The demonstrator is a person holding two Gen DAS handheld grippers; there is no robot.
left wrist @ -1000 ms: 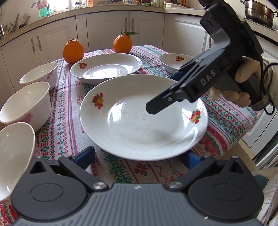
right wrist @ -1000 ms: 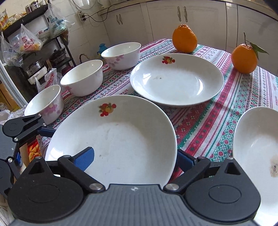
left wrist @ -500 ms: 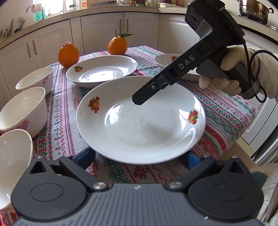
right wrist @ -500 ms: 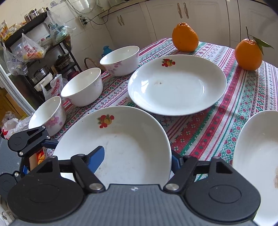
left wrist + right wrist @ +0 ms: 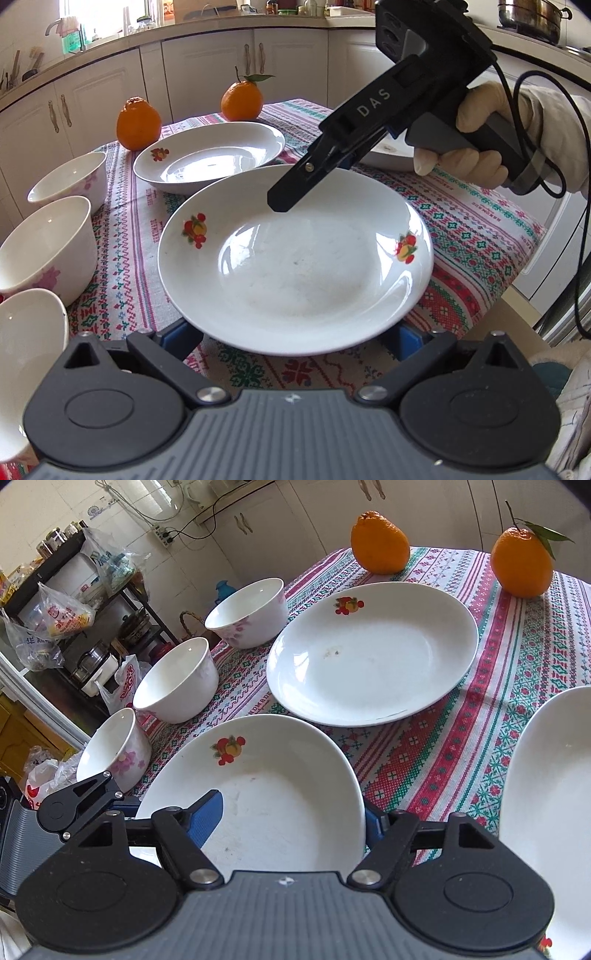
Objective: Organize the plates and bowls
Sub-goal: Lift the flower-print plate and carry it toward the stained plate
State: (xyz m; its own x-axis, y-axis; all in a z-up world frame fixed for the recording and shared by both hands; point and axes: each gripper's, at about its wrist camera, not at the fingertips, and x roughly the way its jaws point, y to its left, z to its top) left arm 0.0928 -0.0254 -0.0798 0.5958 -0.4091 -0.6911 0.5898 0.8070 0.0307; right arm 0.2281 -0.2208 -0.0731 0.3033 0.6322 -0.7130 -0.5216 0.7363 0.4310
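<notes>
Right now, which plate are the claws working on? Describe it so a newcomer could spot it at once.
On the patterned tablecloth, look at the near edge, past the row of three bowls. The plate there is the nearest of three. Only it has a claw at each side of its rim: the left claw and the right claw.

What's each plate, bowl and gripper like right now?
Near plate: empty, right way up.
Far plate: empty, right way up.
Right plate: right way up.
Bowls: three, empty, upright.
Left gripper: fingers open, at near plate's rim.
Right gripper: fingers open, over near plate.
</notes>
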